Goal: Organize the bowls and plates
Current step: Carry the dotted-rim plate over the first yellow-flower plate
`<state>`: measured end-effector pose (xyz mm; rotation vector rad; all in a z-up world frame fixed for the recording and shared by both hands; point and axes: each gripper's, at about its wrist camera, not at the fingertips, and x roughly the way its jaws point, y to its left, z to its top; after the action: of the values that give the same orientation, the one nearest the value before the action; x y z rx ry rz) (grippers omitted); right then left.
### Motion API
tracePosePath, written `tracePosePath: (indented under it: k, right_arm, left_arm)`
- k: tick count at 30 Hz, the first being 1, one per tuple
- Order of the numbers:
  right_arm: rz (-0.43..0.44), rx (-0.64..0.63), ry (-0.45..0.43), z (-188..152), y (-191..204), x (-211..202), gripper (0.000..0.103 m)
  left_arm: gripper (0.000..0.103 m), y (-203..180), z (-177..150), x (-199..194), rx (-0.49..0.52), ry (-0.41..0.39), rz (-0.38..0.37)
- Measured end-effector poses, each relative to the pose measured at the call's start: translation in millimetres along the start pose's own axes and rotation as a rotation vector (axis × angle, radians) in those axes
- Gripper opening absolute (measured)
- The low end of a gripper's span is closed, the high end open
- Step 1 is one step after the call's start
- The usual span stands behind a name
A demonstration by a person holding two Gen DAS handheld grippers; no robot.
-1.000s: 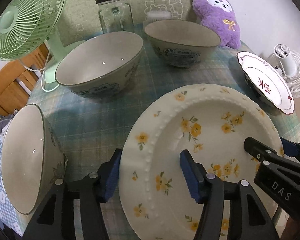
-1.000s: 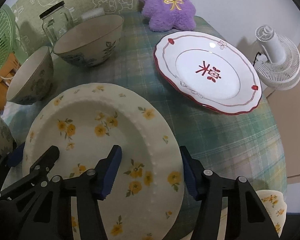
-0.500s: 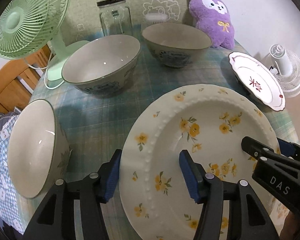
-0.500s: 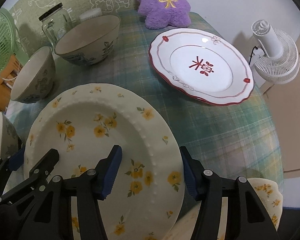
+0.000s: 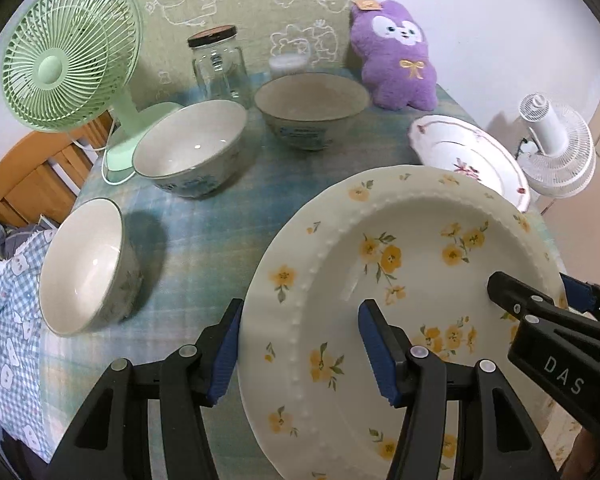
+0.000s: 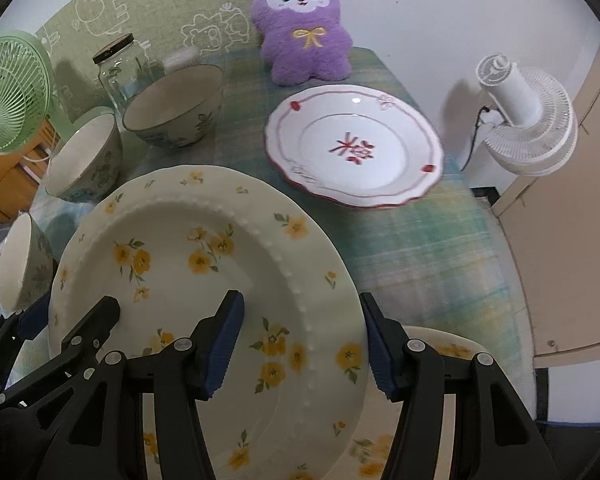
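The left gripper (image 5: pixel 300 344) and right gripper (image 6: pixel 302 340) each have half-open jaws clamped across opposite rims of the yellow-flowered plate (image 5: pixel 412 280), holding it above the tabletop (image 5: pixel 204 232). Beyond it rest three bowls (image 5: pixel 188 148) and a red-trimmed plate (image 6: pixel 354 146), with another flowered plate (image 6: pixel 448 350) below.

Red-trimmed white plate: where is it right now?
The red-trimmed white plate lies on the checked tablecloth, right wrist view, upper centre, before the purple plush toy.
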<state>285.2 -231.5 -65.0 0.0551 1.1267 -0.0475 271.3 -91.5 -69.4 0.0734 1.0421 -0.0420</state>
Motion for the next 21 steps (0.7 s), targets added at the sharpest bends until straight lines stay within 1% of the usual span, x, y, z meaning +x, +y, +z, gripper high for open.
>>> tracePosePath:
  k: [4,11,21]
  right_arm:
    - [-0.007,0.006,0.002,-13,-19,-10,0.061]
    - [-0.029,0.014,0.017,-36,-55,-19,0.061]
    - [-0.053,0.027,0.043,-68,-97,-24,0.061]
  left_arm:
    - [0.058,-17,-7,-7,0.001,0.001,-0.005]
    - [0.058,-50,-31,-14,0.000,0.025,-0.020]
    - [0.058,-91,-56,-16,-0.004,0.051,-0.030]
